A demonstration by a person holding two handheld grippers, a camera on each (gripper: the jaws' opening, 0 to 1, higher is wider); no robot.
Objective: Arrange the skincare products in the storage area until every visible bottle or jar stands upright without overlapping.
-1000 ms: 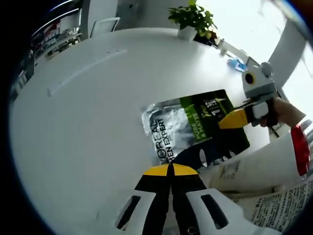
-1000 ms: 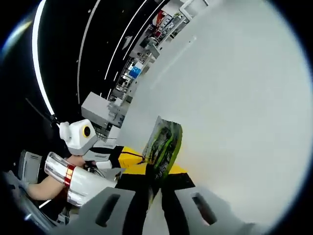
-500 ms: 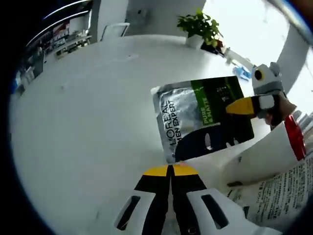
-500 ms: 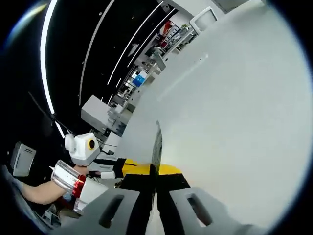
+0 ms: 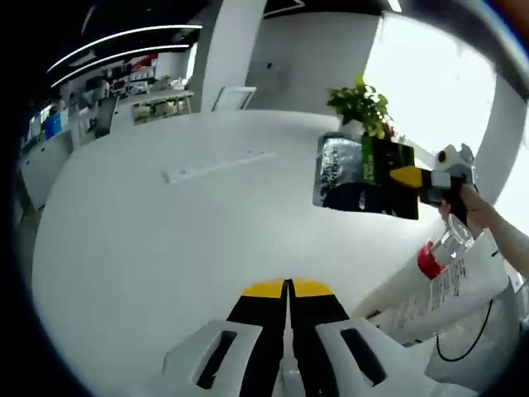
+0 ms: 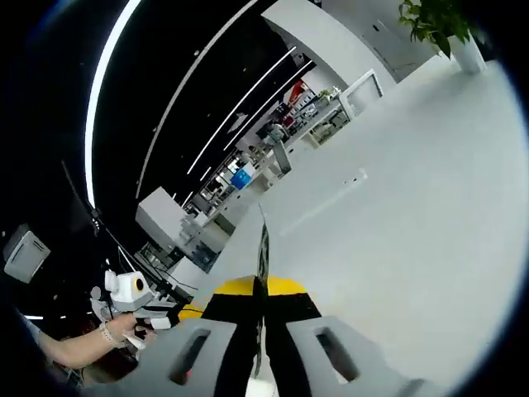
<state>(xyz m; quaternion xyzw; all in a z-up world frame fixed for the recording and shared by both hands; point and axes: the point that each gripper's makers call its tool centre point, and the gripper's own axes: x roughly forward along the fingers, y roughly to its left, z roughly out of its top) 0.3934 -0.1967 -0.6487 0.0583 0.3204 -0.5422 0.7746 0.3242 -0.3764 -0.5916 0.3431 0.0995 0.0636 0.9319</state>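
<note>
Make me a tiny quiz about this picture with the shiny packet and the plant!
1. True or false: the right gripper holds the sachet up off the white table.
2. What green thing stands on the table behind the sachet? A. potted plant B. frog C. cup
3. Fill in: the left gripper has its jaws ____.

Key: 1 true; 2 A; 3 shut.

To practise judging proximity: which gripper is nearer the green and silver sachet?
Right. The right gripper is shut on the sachet, holding it in the air above the table. The left gripper is shut and well apart from it.
</note>
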